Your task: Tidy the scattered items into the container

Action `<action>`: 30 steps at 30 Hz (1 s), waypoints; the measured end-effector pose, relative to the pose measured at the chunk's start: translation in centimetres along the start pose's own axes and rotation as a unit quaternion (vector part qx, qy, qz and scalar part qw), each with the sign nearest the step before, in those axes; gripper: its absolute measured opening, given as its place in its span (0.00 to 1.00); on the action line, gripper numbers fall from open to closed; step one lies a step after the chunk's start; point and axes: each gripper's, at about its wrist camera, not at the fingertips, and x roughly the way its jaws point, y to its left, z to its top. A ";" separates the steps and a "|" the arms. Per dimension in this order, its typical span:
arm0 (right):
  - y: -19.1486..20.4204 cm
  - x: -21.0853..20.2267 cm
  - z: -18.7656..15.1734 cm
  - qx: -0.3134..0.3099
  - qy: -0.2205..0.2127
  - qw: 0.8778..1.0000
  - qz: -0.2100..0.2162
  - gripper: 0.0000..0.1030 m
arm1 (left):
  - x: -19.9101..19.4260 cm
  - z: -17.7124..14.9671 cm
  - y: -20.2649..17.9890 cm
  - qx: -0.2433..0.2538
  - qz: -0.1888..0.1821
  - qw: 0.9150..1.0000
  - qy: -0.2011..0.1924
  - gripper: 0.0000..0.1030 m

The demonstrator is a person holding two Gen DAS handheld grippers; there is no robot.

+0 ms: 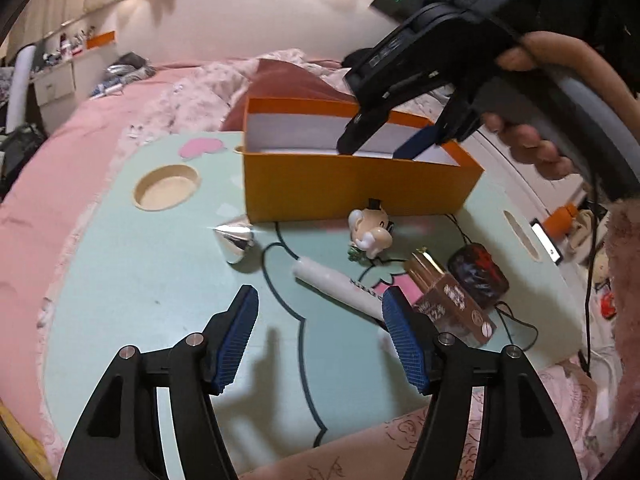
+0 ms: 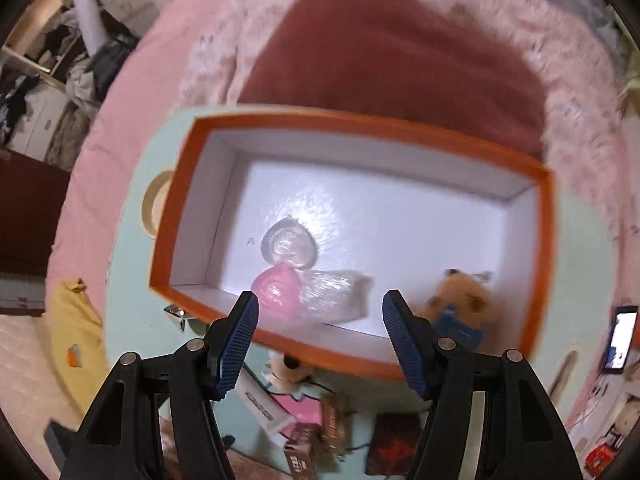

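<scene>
My left gripper [image 1: 320,336] hangs low over the mint bench [image 1: 160,280], jaws apart and holding nothing. Bare bench runs from its tips toward 11 o'clock; the near edge sits just under the fingers, with pink bedding [image 1: 60,152] beyond the left edge. At 1 o'clock I count five loose items: one white tube [image 1: 336,282] touching the right pad, one brown carton [image 1: 448,300] just beside it, one dark pouch [image 1: 478,272] behind that, one white figurine [image 1: 370,230] and one silver cone [image 1: 236,240] nearer the orange box [image 1: 352,188]. One round recess [image 1: 166,187] lies at 10 o'clock.

My right gripper [image 2: 320,336] hovers above the box's near rim, jaws apart and empty. Inside the box, in a blurred view, I count four things: one pink ball [image 2: 276,290], one clear round piece [image 2: 288,244], one clear wrapped packet [image 2: 334,294], and one brown plush toy [image 2: 460,304] at 2 o'clock. The far half of the floor is bare.
</scene>
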 end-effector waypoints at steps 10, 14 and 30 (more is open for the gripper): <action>0.3 2.9 0.7 0.019 0.015 0.997 -0.071 0.64 | 0.1 -0.6 0.1 0.006 0.015 1.000 0.009 0.63; 0.1 3.5 0.6 0.021 -0.001 0.994 -0.111 0.64 | 0.2 -0.6 0.2 0.006 0.015 1.000 0.009 0.63; 1.3 2.8 0.5 0.000 -0.009 0.992 -0.128 0.66 | 0.4 -0.7 0.1 0.010 0.018 1.000 0.019 0.63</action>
